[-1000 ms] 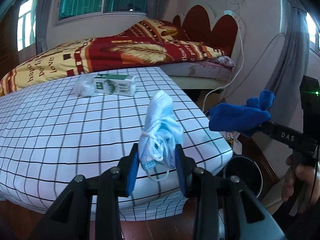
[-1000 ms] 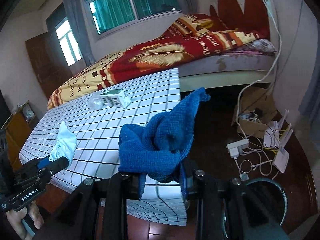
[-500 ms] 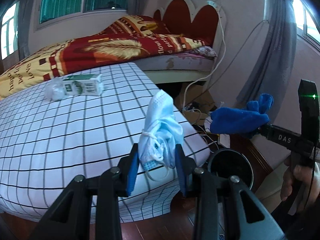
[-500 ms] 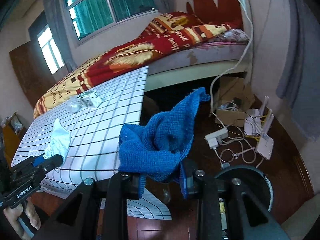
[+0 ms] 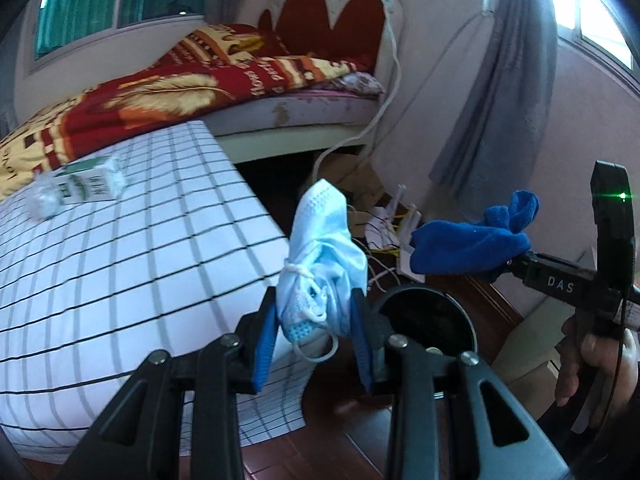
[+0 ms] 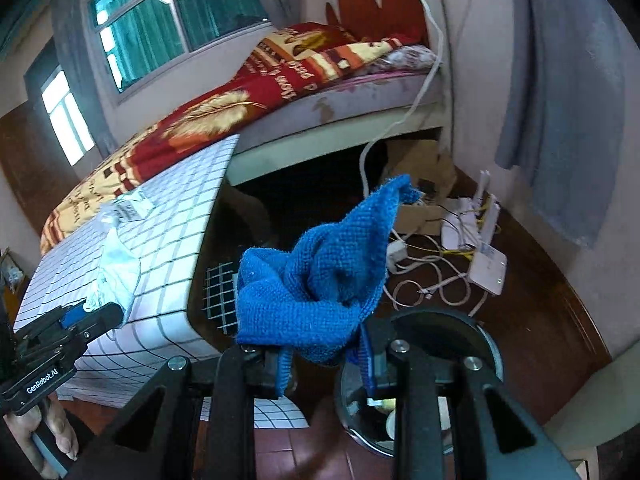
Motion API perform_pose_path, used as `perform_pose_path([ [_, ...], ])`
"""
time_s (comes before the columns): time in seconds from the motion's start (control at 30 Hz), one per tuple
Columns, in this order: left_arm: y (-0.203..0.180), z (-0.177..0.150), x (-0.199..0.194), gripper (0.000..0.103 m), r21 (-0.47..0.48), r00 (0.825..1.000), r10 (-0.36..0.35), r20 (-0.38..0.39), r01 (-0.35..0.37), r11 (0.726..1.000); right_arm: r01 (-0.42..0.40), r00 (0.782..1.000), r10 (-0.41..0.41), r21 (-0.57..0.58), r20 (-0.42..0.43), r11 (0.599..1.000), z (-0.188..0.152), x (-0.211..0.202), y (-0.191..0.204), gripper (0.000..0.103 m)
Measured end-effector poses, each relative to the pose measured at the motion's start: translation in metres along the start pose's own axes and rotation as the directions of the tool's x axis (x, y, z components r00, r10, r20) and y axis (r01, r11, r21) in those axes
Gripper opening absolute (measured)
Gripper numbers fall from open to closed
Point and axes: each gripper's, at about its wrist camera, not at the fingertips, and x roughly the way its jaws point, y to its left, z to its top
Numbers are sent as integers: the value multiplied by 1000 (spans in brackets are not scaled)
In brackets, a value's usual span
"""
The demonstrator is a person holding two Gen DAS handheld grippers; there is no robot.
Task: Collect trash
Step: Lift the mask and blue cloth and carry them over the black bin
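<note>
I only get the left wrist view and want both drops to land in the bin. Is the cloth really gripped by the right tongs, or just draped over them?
Observer: Gripped. In the right wrist view the blue cloth is pinched between both pads of the right tongs and bunches up above them.
Operator: Is the bin empty?
Observer: No. A few pale items lie at the bottom of the bin, showing between the arms of the tongs.
Operator: Anything on the floor close to it?
Observer: A white router box lies flat just beyond the bin, with loose cables coiled between them.
</note>
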Motion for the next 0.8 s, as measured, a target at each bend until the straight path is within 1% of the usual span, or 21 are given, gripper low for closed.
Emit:
perform_pose_path([
  [0.2, -32, -4, 24, 36, 56, 997, -57, -48, 60, 997, 52, 998, -51, 45, -26, 998, -12, 3, -32, 29],
  [0.4, -51, -15, 49, 36, 75, 988, -106, -109, 115, 991, 113, 991, -109, 56, -79, 992, -32, 10, -58, 29],
  [0.63, -76, -29, 86, 36, 100, 967, -161, -199, 184, 978, 166, 978, -154, 77, -139, 983, -58, 21, -92, 29],
  [0.77, -89, -39, 109, 36, 118, 950, -181, -254, 216, 969, 169, 971, -154, 66, -181, 983, -75, 34, -106, 29],
  [0.8, -92, -41, 116, 36, 123, 945, -184, -270, 223, 967, 158, 970, -142, 66, -195, 985, -79, 39, -109, 30],
])
